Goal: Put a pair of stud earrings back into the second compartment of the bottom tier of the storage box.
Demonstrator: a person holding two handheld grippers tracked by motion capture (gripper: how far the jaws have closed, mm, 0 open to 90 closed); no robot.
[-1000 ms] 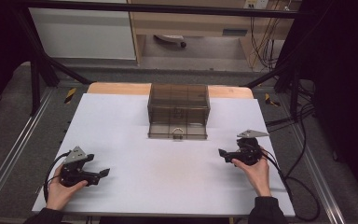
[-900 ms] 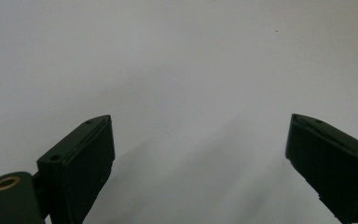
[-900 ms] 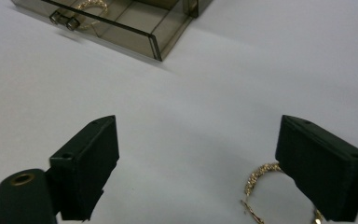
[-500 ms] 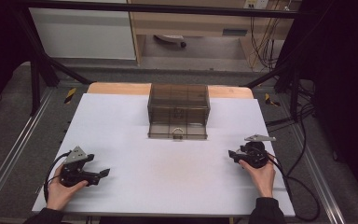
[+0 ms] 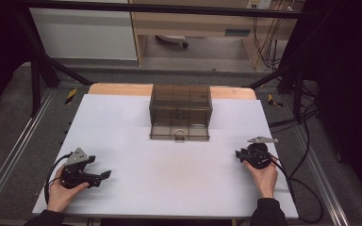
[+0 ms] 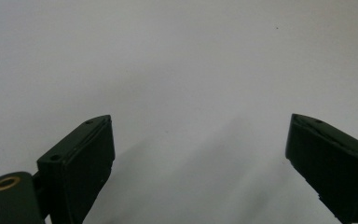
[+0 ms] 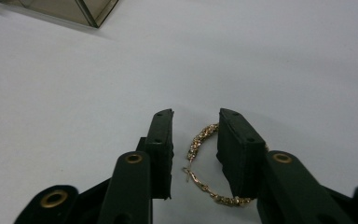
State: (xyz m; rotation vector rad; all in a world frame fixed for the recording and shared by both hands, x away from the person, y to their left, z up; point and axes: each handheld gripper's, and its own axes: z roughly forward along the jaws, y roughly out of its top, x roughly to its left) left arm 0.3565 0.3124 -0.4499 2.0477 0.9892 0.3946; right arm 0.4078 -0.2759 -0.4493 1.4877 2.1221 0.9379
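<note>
Right gripper (image 7: 196, 116), at 4 o'clock of table (image 5: 169, 188): jaws just been closing, narrow gap, gold hoop earring (image 7: 200, 140) lying flat on table betw. them, partly under right jaw; pads not yet pressing it. Left gripper (image 6: 200, 140), 8 o'clock: jaws wide apart, nothing held. Smoky drawer box (image 5: 180, 113) at 12 o'clock.

I am finding no legible text, label, brand, number or sign anywhere on the desk (image 5: 122, 136), on the box (image 5: 180, 112) at its far edge, or around it.
</note>
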